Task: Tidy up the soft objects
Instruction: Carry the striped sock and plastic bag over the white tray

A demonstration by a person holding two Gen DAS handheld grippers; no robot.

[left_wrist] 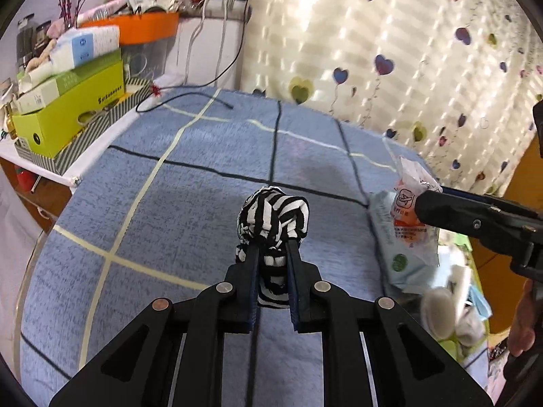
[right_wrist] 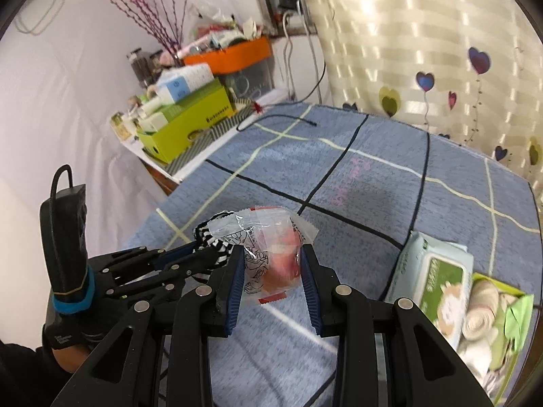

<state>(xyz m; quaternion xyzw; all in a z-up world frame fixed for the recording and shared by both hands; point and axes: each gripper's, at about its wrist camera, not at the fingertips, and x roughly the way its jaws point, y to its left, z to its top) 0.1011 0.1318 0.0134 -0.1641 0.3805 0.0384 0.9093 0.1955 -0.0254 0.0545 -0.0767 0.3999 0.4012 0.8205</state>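
Note:
My left gripper (left_wrist: 272,249) is shut on a balled black-and-white striped sock (left_wrist: 273,218) and holds it above the blue checked blanket (left_wrist: 169,210). My right gripper (right_wrist: 272,254) is shut on a clear and orange plastic packet (right_wrist: 268,254), held above the blanket (right_wrist: 373,176). In the left wrist view the right gripper (left_wrist: 420,208) comes in from the right with the packet (left_wrist: 407,200). In the right wrist view the left gripper (right_wrist: 200,249) and the sock (right_wrist: 210,237) sit just left of the packet.
A pack of wet wipes (right_wrist: 437,274) lies at the blanket's right edge, next to a green tray (right_wrist: 499,318) of rolled soft items. A cluttered side table with a lime box (left_wrist: 68,112) stands at the far left. A black cable (left_wrist: 190,98) lies on the blanket's far part.

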